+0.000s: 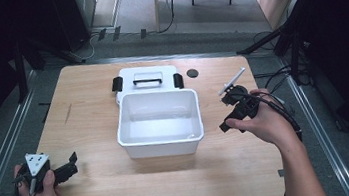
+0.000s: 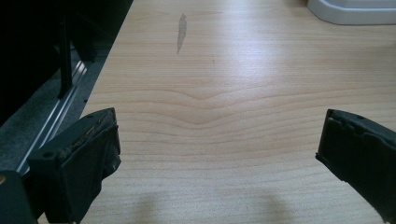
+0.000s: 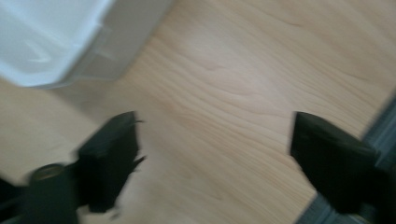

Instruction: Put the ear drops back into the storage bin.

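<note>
Jaws of the right gripper (image 3: 212,154) stand wide apart over bare wood with nothing between them, and that view is blurred. In the high view the right gripper (image 1: 231,108) sits in the person's right hand (image 1: 261,125) just off the right side of the white bin (image 1: 159,122), near it but not touching. A white stick-like part (image 1: 232,81) juts up and away from the top of this gripper. The left gripper (image 2: 219,154) also has its jaws spread wide and empty, low over the worktop (image 2: 224,84); in the high view the left gripper (image 1: 65,169) rests near the front left corner of the worktop (image 1: 103,187), held by the left hand (image 1: 41,195), well apart from the bin. No brand, label or writing can be read on anything. The bin is open at the top and its inside looks bare and white. Directly behind it, touching or nearly so, lies the white lid (image 1: 147,78) with a black handle (image 1: 148,81) and black clips at either end. A small dark round disc (image 1: 191,73) lies on the wood just right of the lid. A corner of the bin (image 3: 51,42) shows at the upper left of the right gripper view, and its edge (image 2: 350,14) at the top right of the left gripper view.
</note>
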Tool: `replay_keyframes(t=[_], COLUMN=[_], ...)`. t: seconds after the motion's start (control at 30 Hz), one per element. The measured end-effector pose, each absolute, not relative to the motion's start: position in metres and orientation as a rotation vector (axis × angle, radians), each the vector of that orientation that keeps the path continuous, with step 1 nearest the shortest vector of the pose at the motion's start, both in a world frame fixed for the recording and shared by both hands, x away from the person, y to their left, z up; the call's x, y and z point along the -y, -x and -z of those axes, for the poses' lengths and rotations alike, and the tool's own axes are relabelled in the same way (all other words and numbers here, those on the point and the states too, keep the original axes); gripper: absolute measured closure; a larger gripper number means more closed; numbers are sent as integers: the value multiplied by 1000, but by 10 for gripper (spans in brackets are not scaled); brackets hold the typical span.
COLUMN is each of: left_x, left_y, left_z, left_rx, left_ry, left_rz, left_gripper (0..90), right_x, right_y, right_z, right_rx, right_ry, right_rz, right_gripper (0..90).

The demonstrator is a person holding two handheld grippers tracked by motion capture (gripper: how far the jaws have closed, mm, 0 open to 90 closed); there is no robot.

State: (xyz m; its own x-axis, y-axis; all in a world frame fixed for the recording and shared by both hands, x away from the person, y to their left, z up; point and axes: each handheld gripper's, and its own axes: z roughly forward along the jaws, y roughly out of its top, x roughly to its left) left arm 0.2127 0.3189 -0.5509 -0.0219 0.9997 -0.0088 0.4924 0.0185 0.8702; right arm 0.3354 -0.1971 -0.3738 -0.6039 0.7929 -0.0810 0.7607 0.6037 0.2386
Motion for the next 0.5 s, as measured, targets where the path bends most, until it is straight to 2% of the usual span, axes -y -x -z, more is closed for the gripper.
replay_keyframes(t=[0.1,0.5], left_x=[-319,-318], left_y=[-213,-213], left_z=[551,551], left_rx=[-1600,-1600], left_ry=[-1556,-1554], left_rz=[-923,-927], left_gripper=[0,0], right_x=[198,233], right_y=[-328,-315], right_z=[380,409], right_rx=[-2544,-2381], right_ry=[-1292,-1461], right_rz=[-174,-326], right_gripper=[0,0])
